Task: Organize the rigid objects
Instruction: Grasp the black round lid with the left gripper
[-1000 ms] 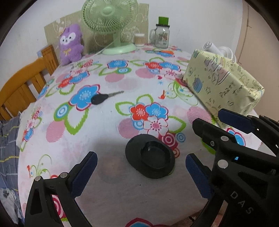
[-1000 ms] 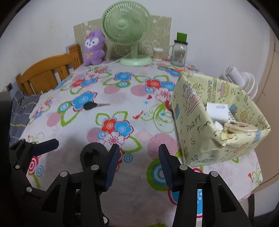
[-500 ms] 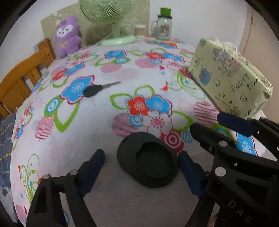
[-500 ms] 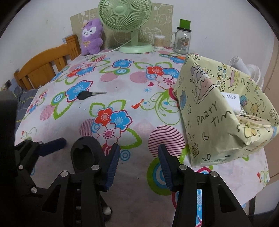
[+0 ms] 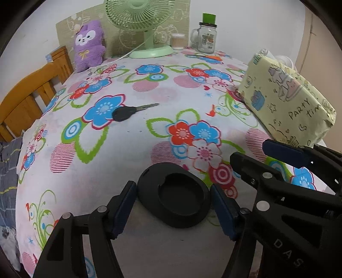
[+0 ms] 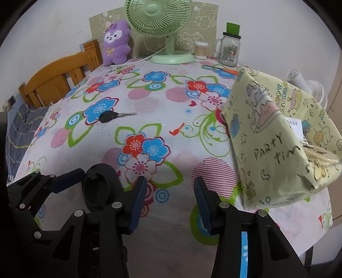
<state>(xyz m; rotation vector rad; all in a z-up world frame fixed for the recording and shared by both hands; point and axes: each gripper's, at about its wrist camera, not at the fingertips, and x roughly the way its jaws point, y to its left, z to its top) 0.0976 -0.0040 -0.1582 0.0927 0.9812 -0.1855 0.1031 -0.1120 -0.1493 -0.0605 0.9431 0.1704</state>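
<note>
Closing left gripper (image 5: 172, 210) astride black disc (image 5: 173, 195)

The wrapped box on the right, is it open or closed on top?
Open: the right wrist view looks into the wrapped box, showing a white card inside.

**What we cannot make out**

In the right wrist view, the left gripper (image 6: 94, 181) and right finger (image 6: 136, 201) cover part of the black disc (image 6: 96, 188). The box (image 6: 275, 147) hides most of its contents; we see only a white card's corner (image 6: 295, 126). The fan (image 5: 141, 15) is cut off at the top edge.
</note>
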